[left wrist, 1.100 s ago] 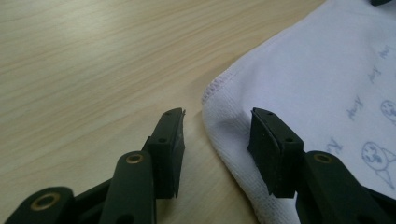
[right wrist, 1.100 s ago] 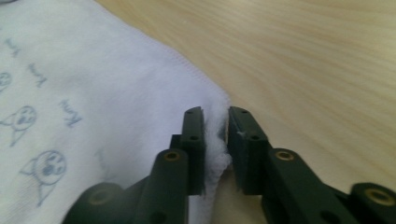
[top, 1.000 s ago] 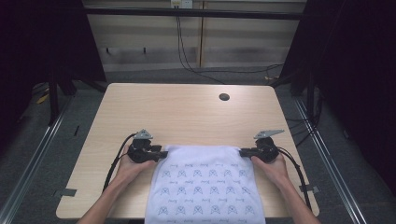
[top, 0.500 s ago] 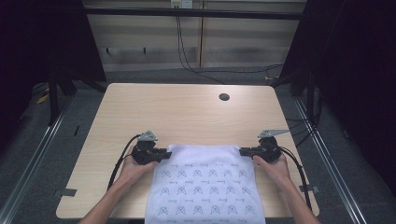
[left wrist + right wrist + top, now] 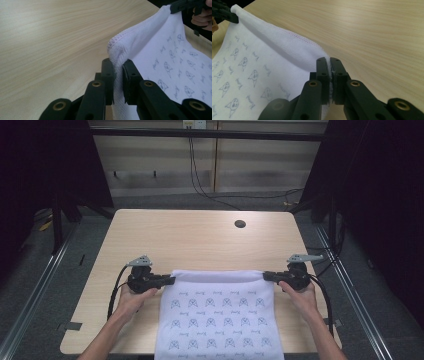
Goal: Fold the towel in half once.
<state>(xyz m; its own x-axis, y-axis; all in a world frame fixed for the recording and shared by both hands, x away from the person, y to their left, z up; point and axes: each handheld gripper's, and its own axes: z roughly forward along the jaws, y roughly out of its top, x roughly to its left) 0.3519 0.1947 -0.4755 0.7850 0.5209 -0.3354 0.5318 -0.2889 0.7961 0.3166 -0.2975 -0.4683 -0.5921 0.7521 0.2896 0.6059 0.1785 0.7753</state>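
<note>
While the white printed towel (image 5: 220, 315) is spread over the near edge of the worktop (image 5: 200, 240), its far left corner is pinched by the left gripper (image 5: 167, 280), jaws just closed on it, and its far right corner is clamped in the right gripper (image 5: 267, 276).

Left gripper view. Left gripper (image 5: 117, 68): two black jaws rise from the bottom edge, nipped onto a corner of the white towel (image 5: 160, 47). The jaws have just been closing, and the stitched hem corner is between the pads. Towel face carries a repeated small blue print; it slopes up toward the top right. There the right gripper (image 5: 178, 7) clamps the far corner, apparently shut on it, though it is small and partly cropped. Fingers of the right hand (image 5: 201, 20) just behind it. Light wood-grain table (image 5: 50, 45) lies to the left, beneath the towel.
</note>
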